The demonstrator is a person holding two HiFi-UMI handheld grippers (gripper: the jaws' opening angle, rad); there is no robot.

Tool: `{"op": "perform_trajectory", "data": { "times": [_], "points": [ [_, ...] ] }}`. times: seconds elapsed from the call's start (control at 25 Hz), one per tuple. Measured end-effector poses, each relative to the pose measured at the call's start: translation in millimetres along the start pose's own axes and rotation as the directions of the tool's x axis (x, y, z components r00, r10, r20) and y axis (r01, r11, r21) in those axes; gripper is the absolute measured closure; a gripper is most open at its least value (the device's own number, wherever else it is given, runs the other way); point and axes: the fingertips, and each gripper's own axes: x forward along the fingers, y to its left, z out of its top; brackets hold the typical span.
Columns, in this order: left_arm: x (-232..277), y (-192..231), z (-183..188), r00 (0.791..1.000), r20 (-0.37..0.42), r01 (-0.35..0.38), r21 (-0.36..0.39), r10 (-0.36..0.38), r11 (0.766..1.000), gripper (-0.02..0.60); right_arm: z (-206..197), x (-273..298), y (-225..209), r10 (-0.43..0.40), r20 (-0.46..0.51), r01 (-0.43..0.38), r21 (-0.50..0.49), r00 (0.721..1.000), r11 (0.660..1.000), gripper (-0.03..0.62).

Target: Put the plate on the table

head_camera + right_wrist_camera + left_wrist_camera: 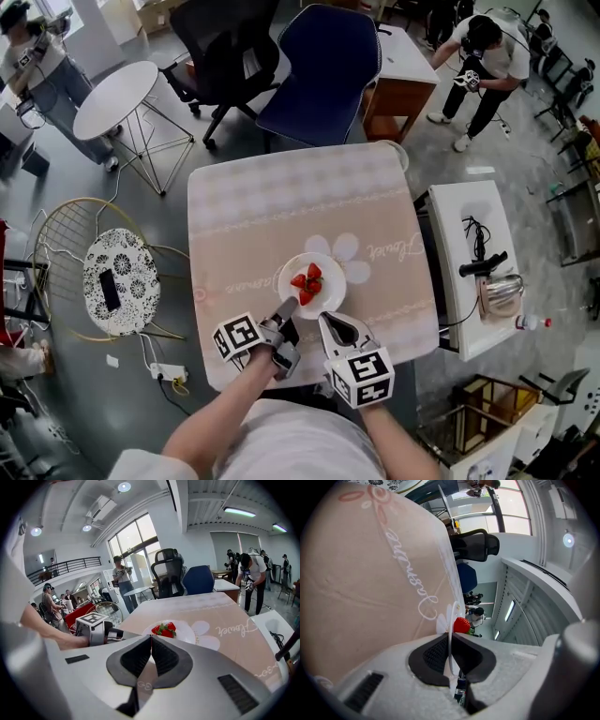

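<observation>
As we judge it, the main risk is the red strawberries (pixel 307 281) rolling off. The left tongs (pixel 287 309) pinch only the thin rim of the round white plate (pixel 330 287), so a twist of that wrist or a jerky release could tip the plate. It could also skid across the pinkish-beige cloth-covered bench (pixel 281 202). Pulling back before the pads let go would drag the plate away from the white printed flower (pixel 354 255) that it overlaps.

The plate appears to lie on the bench at the flower's edge, though we cannot tell whether it is fully settled. The left tongs are almost closed, clamped on the rim at the side farthest from the flower. The right tongs (pixel 325 322) are fully closed on nothing. They hover just beyond that same side of the plate and are not clearly touching it.
</observation>
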Motion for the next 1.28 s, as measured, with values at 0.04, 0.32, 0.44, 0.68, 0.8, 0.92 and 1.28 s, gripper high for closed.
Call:
{"op": "perform_trajectory", "data": {
  "times": [0.04,0.32,0.44,0.68,0.8,0.92,1.28],
  "points": [
    [2.1,1.3,0.0,1.0,-0.002,-0.004,0.0,0.004,1.0,0.566,-0.3,0.5,-1.2,-0.004,-0.002,0.004,0.002,1.0,1.0,0.589],
    [9.0,8.8,2.9,0.999,-0.005,-0.039,0.023,0.039,0.999,0.566,-3.6,4.0,-5.1,-0.019,-0.011,0.019,0.022,1.0,1.0,0.589],
    [8.7,11.1,5.1,0.999,0.003,-0.053,0.018,0.053,0.998,0.566,-4.2,3.8,-4.0,-0.018,-0.015,0.018,0.023,1.0,1.0,0.589],
    [7.5,9.1,7.9,0.998,0.003,-0.061,0.041,0.06,0.997,0.558,-5.0,2.8,-0.9,-0.014,-0.012,0.014,0.025,1.0,1.0,0.589],
    [8.1,10.3,8.3,0.998,0.001,-0.068,0.053,0.068,0.996,0.558,-7.8,2.6,-0.7,-0.013,-0.015,0.014,0.027,1.0,1.0,0.589],
    [7.3,11.2,9.9,0.997,0.002,-0.076,0.06,0.076,0.995,0.558,-9.5,2.8,0.5,-0.01,-0.017,0.011,0.03,1.0,0.999,0.589],
    [4.3,8.9,7.2,0.987,-0.04,-0.146,0.202,0.157,0.968,0.504,-12.4,-2.6,2.1,-0.005,-0.019,0.005,0.034,1.0,0.999,0.589]
  ]
}}
